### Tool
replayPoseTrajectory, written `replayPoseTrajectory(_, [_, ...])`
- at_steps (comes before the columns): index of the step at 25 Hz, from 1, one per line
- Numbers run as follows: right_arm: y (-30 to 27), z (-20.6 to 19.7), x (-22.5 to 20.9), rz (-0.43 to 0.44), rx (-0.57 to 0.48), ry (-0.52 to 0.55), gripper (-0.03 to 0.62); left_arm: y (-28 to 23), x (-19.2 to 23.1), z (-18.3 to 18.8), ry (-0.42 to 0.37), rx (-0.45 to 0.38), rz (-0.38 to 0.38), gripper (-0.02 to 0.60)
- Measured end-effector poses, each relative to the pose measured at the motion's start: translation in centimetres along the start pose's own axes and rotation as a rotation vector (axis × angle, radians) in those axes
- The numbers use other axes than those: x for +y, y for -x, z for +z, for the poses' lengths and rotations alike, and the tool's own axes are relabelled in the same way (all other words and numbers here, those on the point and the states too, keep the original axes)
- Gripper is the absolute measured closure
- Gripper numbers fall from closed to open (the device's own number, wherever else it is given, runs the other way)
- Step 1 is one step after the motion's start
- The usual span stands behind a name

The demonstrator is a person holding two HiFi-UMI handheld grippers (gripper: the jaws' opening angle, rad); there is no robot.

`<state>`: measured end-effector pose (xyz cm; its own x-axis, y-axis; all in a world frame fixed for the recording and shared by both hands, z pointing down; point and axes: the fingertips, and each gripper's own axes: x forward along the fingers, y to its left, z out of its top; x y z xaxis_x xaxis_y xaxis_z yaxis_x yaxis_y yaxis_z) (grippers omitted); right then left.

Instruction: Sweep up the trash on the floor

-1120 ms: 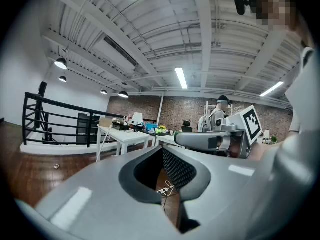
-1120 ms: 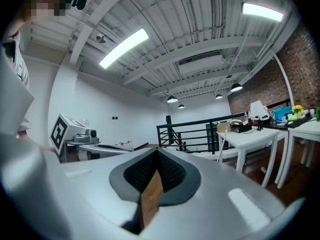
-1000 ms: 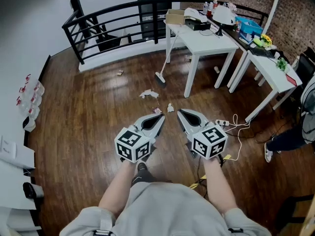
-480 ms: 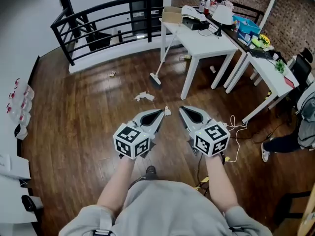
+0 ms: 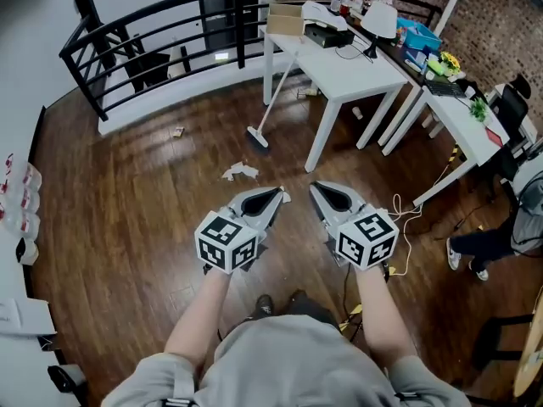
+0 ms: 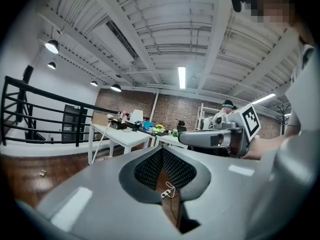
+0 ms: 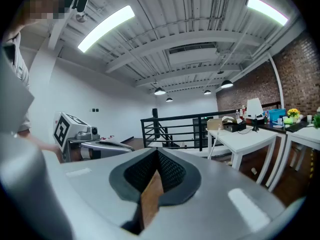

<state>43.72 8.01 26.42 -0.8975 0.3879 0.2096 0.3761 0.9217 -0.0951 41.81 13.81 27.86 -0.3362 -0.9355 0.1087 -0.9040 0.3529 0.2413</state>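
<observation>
Bearing black-and-white square markers: left gripper [image 5: 277, 197], right gripper [image 5: 315, 188], both closed, empty.

Dark wooden floor [image 5: 127, 227], black railing [image 5: 144, 49], white tables [image 5: 339, 70] beside a brick wall [image 5: 505, 19], strip lights [image 6: 181, 77] overhead

Grey left gripper [image 5: 279, 196], matching right gripper [image 5: 313, 187], square-marker cubes [image 5: 227, 242], grey shirt [image 5: 280, 359]

The left hand-held gripper [image 5: 279, 195] and the right hand-held gripper [image 5: 313, 186] sit side by side over the floor [image 5: 127, 227]. Just beyond the left one lies a crumpled paper [image 5: 239, 172]. Farther back, a broom [image 5: 258, 136] leans against the near desk [image 5: 339, 68], with a small scrap [image 5: 178, 131] to its left. A railing [image 5: 153, 45] runs behind. A second desk [image 5: 462, 117] stands to the right of the first, and a cable [image 5: 401, 203] lies on the floor before it.
</observation>
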Motion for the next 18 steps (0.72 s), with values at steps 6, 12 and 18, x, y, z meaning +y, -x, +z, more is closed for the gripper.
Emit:
replayPoseTrajectory(6, [-4.1,0.6,-3.7,0.001,-0.004,-0.016,0.592,-3.8,4.7,0.6,0.009,0.015,0.007,0.575])
replayPoseTrajectory(12, [-9.7,1.8,-10.6,0.05,-0.026,-0.022,0.592,-10.5,10.0,2.1,-0.01,0.029,0.046,0.575])
replayPoseTrajectory(18, [-15.6,4.5,-17.0,0.123,-0.054,-0.028,0.592,-16.2,15.6,4.5,-0.008,0.052,0.114,0.575])
